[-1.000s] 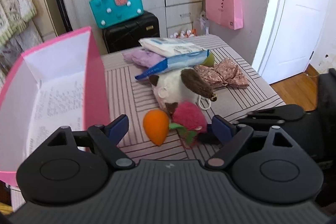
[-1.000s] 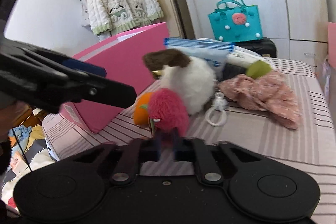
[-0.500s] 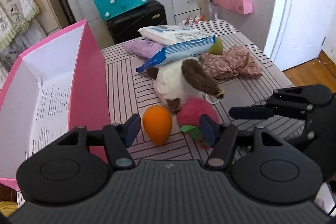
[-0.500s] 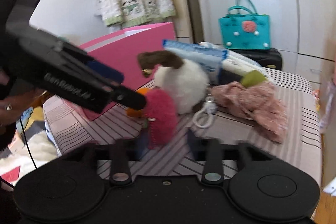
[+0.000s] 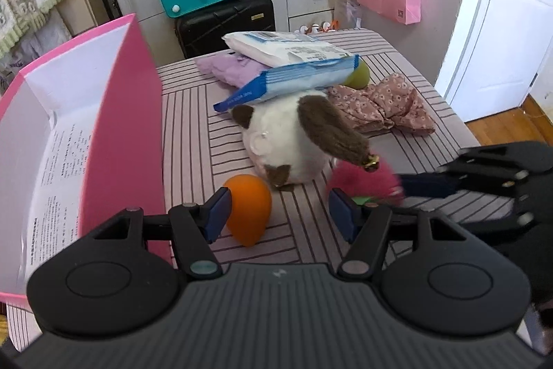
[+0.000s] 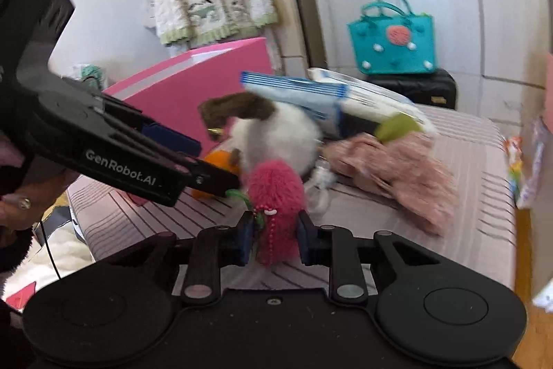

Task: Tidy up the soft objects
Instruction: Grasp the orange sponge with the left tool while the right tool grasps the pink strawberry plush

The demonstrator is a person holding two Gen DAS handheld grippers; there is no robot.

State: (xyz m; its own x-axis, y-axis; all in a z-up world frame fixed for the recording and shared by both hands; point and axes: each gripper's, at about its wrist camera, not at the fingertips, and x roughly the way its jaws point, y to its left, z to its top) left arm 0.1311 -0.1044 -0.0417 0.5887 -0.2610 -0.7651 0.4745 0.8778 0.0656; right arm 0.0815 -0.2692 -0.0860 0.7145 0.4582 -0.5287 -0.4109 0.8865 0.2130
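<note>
The right gripper [image 6: 273,241] is clamped on the pink fuzzy toy [image 6: 274,196]: both blue pads press the toy's lower sides, and its rounded top stands up beyond the fingertips. Its jaws have just been closing, with the toy between them. A green tuft and a string of pink beads hang at the toy's left side by the left pad. In the left wrist view the same toy [image 5: 363,177] appears blurred, just in front of the right gripper's dark fingers, which enter from the right edge.

The left gripper [image 5: 276,213] stands partly open and holds nothing. Its left pad [image 5: 217,213] is at the side of the orange soft egg-shaped object [image 5: 249,208], which lies on the striped tabletop [image 5: 193,140] between the fingers, nearer the left one; actual contact cannot be confirmed. The right pad is well clear of it.

The white and brown plush [image 5: 287,144] lies just behind both small items, with a small gold bell at the tip of its brown ear. A blue packet [image 5: 290,82] rests on it. The pink floral cloth [image 5: 380,106] lies to its right. The open pink box [image 5: 121,134] stands along the table's left side, just beside the left gripper.
</note>
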